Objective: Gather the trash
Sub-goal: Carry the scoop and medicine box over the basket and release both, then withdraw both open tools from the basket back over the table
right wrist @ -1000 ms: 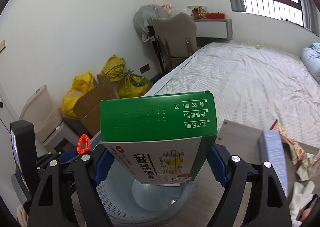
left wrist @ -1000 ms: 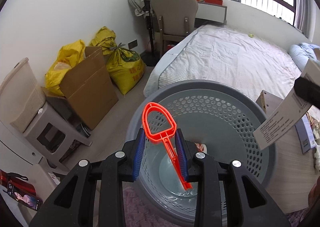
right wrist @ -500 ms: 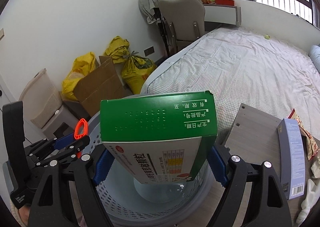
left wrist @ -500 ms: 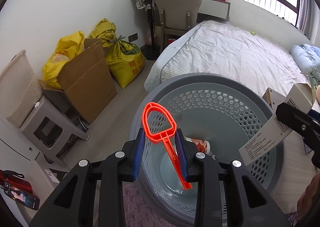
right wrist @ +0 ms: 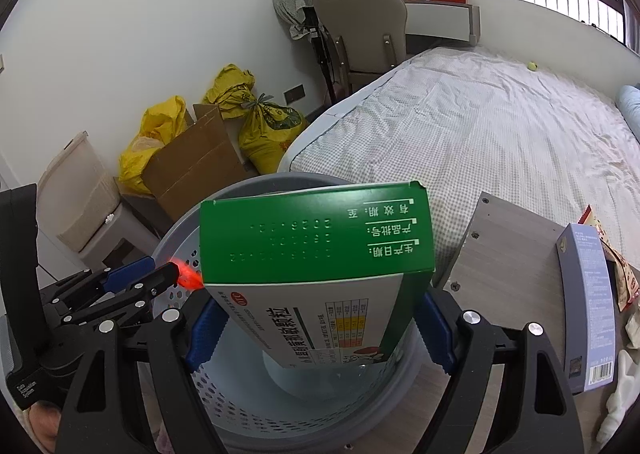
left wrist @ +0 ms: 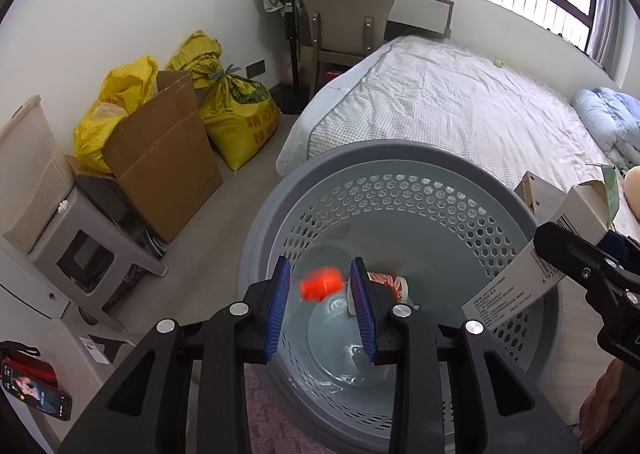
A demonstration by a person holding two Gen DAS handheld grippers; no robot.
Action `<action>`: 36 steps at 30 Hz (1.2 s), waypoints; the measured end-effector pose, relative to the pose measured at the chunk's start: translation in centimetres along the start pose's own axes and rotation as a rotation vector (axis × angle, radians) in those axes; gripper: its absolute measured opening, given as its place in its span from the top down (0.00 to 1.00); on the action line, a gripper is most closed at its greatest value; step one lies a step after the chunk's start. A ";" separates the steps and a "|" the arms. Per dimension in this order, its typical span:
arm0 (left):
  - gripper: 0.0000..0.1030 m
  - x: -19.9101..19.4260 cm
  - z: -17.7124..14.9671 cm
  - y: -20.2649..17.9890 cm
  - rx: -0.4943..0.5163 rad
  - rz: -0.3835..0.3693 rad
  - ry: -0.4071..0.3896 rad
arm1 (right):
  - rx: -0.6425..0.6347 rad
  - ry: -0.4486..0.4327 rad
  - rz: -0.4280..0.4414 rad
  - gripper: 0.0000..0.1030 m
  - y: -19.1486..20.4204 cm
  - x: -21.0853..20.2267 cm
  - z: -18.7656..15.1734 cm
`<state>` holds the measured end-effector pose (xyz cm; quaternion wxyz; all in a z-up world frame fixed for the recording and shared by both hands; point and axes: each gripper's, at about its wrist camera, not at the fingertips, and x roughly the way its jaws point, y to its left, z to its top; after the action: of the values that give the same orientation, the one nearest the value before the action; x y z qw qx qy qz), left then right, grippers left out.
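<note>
Two drops over the grey perforated plastic basket (left wrist: 400, 190): left gripper (left wrist: 323, 304) fingers parted, blurred orange plastic piece (left wrist: 321, 285) loose between them, apparently falling, while right gripper (right wrist: 320, 334) fingers clamp the green-and-white cardboard medicine box (right wrist: 316, 254), to release next.

The left gripper (left wrist: 320, 310) points steeply down, and its jaws stand only a little apart. A blurred orange piece (left wrist: 321, 288) shows between the blue pads (left wrist: 276, 314), and neither pad seems to press on it. The right gripper (right wrist: 320, 334) also tilts down, with its jaws wide and clamped on a green box (right wrist: 316, 242). In the left wrist view it enters at 3 o'clock. In the right wrist view the left gripper sits at 9 o'clock.
</note>
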<state>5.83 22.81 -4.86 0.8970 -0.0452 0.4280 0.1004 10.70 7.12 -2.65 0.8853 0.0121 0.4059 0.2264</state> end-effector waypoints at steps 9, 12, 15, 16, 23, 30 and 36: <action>0.39 -1.0 0.1 -0.5 0.014 0.003 -0.032 | 0.026 -0.027 0.008 0.17 -0.7 -0.9 0.2; 0.38 -1.2 0.2 -0.3 0.010 0.008 -0.032 | 0.024 -0.034 0.001 0.17 -0.6 -1.2 0.2; 0.35 -1.3 0.1 -0.2 0.007 0.015 -0.034 | 0.023 -0.035 0.002 0.16 -0.5 -1.3 0.1; 0.33 -1.4 0.0 -0.1 0.005 0.017 -0.035 | 0.023 -0.035 0.002 0.16 -0.5 -1.3 0.0; 0.29 -1.7 -0.5 0.1 -0.006 0.036 -0.032 | 0.030 -0.031 -0.002 0.16 -0.8 -1.5 -0.6; 0.27 -2.0 -0.8 0.3 -0.022 0.046 -0.030 | 0.038 -0.022 -0.009 0.16 -1.2 -1.9 -1.2; 0.21 -2.8 -0.9 0.2 -0.030 0.048 -0.048 | 0.041 -0.026 -0.027 0.17 -1.5 -2.6 -1.8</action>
<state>3.40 22.44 -3.28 0.9036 -0.0460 0.4059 0.1292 8.49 4.46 -2.30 0.8931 0.0274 0.3992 0.2058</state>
